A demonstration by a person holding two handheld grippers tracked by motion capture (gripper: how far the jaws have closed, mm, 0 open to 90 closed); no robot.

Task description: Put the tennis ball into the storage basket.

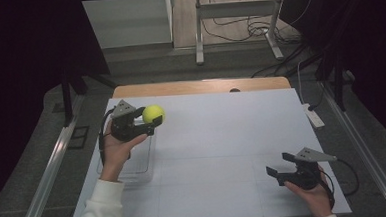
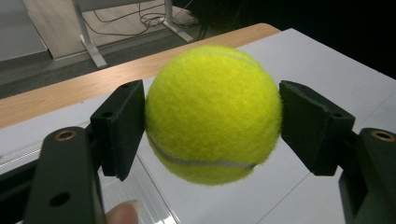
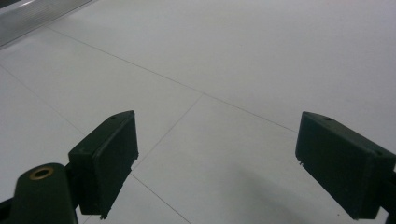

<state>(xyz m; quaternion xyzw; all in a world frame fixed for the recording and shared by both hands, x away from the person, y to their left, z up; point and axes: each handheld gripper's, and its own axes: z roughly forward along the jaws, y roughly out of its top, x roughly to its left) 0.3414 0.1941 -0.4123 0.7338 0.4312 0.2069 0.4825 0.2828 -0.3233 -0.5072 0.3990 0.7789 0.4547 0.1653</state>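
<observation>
A yellow tennis ball (image 1: 153,113) hangs above the white table top (image 1: 222,137) at the far left, with my left gripper (image 1: 150,116) shut on it. In the left gripper view both black pads (image 2: 122,126) press on the sides of the ball (image 2: 212,114). A clear plastic box (image 1: 140,164) stands on the table just below and nearer than that hand. My right gripper (image 1: 278,164) sits low at the front right, open, with nothing between its jaws. The right gripper view looks past the open right gripper (image 3: 217,154) onto bare white surface.
A strip of wooden table edge (image 1: 200,86) runs along the far side. A small white device (image 1: 313,115) lies off the table's right edge. Metal rails (image 1: 49,176) flank the table, with dark curtains on both sides and a metal stand (image 1: 236,11) with cables behind.
</observation>
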